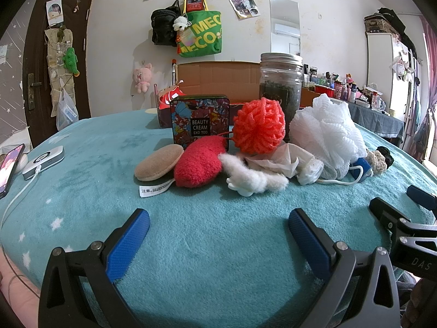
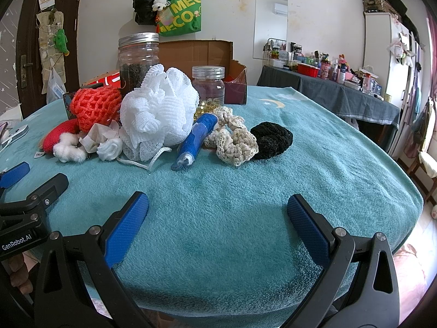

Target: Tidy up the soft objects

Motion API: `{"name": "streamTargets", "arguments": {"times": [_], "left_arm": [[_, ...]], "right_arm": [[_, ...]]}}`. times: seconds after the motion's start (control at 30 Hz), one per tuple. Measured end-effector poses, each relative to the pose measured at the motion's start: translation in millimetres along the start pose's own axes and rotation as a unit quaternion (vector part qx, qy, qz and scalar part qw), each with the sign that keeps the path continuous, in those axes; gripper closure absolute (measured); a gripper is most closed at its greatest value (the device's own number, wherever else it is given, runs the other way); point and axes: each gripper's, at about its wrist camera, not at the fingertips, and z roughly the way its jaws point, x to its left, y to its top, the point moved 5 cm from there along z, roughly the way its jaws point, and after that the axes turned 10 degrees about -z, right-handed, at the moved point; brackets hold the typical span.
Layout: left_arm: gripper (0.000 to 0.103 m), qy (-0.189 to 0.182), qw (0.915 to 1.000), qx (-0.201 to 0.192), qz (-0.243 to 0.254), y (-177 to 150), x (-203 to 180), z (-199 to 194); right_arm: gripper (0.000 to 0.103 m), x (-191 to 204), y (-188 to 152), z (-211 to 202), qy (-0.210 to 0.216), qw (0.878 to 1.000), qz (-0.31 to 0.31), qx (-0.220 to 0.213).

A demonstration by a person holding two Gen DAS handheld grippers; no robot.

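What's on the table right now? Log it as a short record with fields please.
surface: teal blanket
soft pile: white mesh loofah, orange-red mesh ball, red fuzzy pad, tan sponge, cream scrunchie, black scrunchie
hard items: floral tin, glass jar
left gripper: open, holding nothing
right gripper: open, holding nothing

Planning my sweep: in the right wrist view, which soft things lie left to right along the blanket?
Red fuzzy pouch → white loofah → blue roll → cream scrunchie → black scrunchie.
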Motion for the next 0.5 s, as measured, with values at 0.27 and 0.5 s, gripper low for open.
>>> {"name": "streamTargets", "arguments": {"times": [0.27,0.5], "left_arm": [[0.000,-0.003,1.0000,0.008,0.002,4.1,-0.5,2.7],[0.000,-0.022,0.9996,0.004,0.015,22.5,-4.1,-1.4]], "right_arm": [[0.000,-0.2,-0.4,-0.9,0.005,1.000,0.002,0.005],[0.000,-4.8,9.7,-4.3,0.021,1.000,0.009,0.003]]}}
